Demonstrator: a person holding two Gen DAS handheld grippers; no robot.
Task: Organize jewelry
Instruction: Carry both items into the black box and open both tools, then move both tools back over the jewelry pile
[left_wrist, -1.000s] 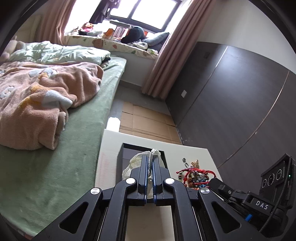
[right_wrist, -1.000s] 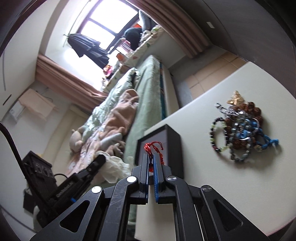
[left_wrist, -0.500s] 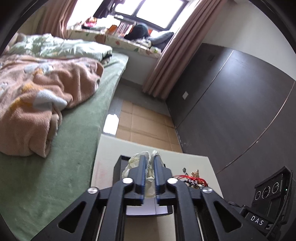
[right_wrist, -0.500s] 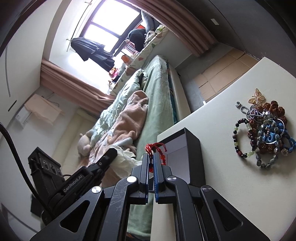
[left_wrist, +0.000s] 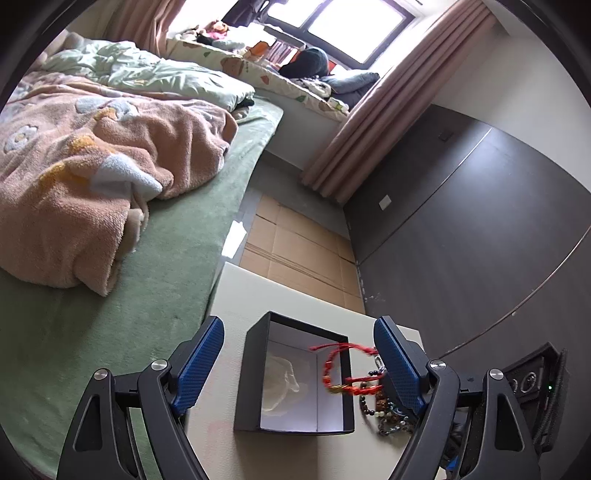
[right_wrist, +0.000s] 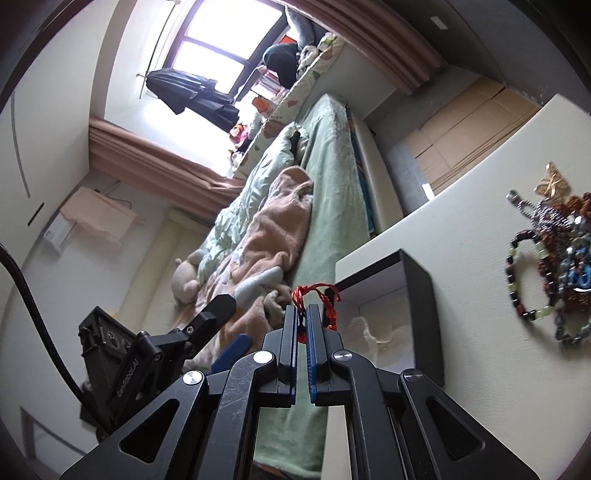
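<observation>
Low in the frame, my white table (left_wrist: 240, 295) carries the open black box (left_wrist: 295, 373) at center. My left tongs (left_wrist: 299, 365) are spread wide around it. My right tongs (right_wrist: 302, 325) pinch the red bracelet (left_wrist: 343, 369) over the box's right edge.

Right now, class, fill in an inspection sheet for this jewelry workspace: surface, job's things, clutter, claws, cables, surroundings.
Surface: white table.
Job's things: open black box with a clear bag inside; red bracelet above the box; bead pile on the table.
Clutter: nothing seen.
Claws: left claw open wide; right claw shut on the red bracelet.
Cables: black cable to the left claw.
Surroundings: bed, curtain, window.
</observation>
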